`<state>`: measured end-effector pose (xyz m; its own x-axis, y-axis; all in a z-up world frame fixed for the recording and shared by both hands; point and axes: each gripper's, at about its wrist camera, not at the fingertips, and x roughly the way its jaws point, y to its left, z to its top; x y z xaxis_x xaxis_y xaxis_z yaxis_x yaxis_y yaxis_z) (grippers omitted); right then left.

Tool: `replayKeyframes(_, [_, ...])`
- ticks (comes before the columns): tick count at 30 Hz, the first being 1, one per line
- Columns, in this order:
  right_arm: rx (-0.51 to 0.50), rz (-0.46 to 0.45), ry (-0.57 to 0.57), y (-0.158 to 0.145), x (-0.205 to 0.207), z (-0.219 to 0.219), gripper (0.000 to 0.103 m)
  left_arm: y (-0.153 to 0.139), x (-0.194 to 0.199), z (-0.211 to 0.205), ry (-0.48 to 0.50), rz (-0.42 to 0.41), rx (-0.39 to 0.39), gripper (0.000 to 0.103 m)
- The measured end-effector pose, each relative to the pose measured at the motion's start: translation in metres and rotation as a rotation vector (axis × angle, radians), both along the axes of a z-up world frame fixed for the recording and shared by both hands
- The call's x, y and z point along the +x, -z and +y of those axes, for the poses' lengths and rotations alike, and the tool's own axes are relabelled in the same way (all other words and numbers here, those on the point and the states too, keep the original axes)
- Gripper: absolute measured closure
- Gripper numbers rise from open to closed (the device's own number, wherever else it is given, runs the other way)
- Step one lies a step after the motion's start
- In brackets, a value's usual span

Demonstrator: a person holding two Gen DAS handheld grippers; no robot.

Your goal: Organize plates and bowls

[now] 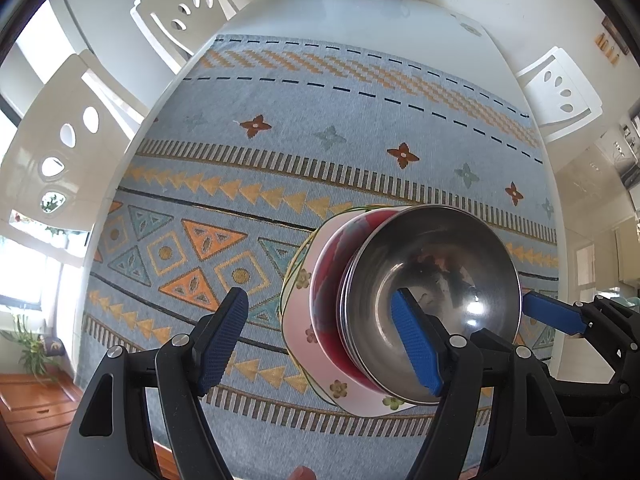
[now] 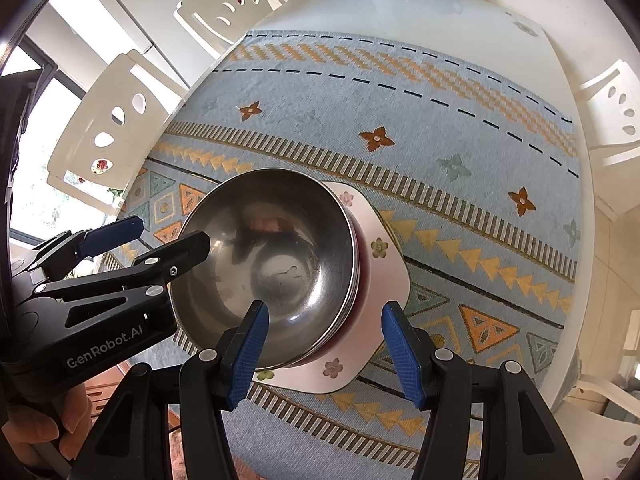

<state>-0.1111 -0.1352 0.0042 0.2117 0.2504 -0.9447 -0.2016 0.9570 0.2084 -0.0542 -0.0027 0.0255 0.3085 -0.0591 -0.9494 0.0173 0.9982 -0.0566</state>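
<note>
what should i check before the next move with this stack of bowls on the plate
1. Steel bowl nested in the red bowl: ok.
2. Red bowl sits on the flowered plate: ok.
3. Plate lies on the tablecloth: ok.
4. Left gripper open, one finger in front of the steel bowl's inside, touching or not: cannot tell.
5. Right gripper open, gripping nothing: ok.
6. Stack level and steady: cannot tell, fisheye distorts.

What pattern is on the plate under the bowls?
Pale pink plate with small scattered flowers, clearest in the right wrist view.
</note>
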Motion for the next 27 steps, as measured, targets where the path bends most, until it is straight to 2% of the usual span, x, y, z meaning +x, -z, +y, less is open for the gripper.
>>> replayKeyframes(27, [0.006,0.019,0.013,0.0042,0.0043,-0.0041,0.046,0.0025,0.0047,0.0031,-0.011,0.004,0.002,0.03])
